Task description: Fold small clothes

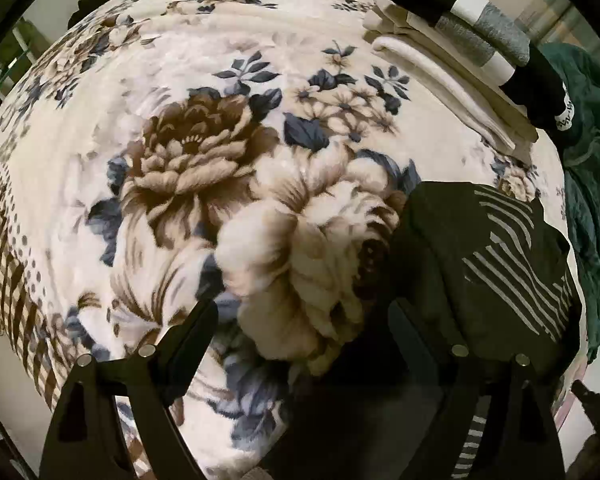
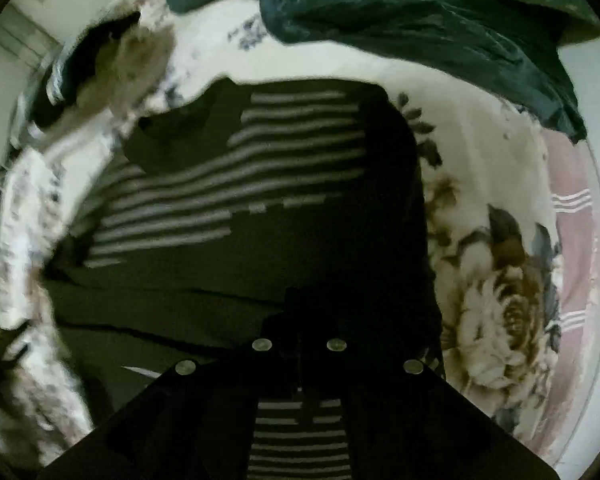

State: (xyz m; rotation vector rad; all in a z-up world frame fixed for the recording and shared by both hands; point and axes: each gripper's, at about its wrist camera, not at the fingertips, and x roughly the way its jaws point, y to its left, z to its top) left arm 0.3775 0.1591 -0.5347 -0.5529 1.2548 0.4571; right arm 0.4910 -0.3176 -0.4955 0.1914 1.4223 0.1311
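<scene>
Floral blanket (image 1: 188, 152) spreads under us. Our left gripper (image 1: 300, 320) hangs spread wide, holding nothing; our right gripper (image 2: 300, 344) is pinched together on the dark striped garment (image 2: 260, 184), lying by the blanket's right edge. Beyond, folded clothes (image 1: 460, 40) sit stacked, teal fabric (image 2: 420, 20) nearby.

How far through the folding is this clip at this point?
Partly done. A stack of folded clothes already sits at the far side of the floral blanket. In hand: the right gripper looks shut on the dark striped top, which lies partly folded; the left gripper is open over the blanket. Left: finishing this top and possibly the crumpled green garment beyond it.
</scene>
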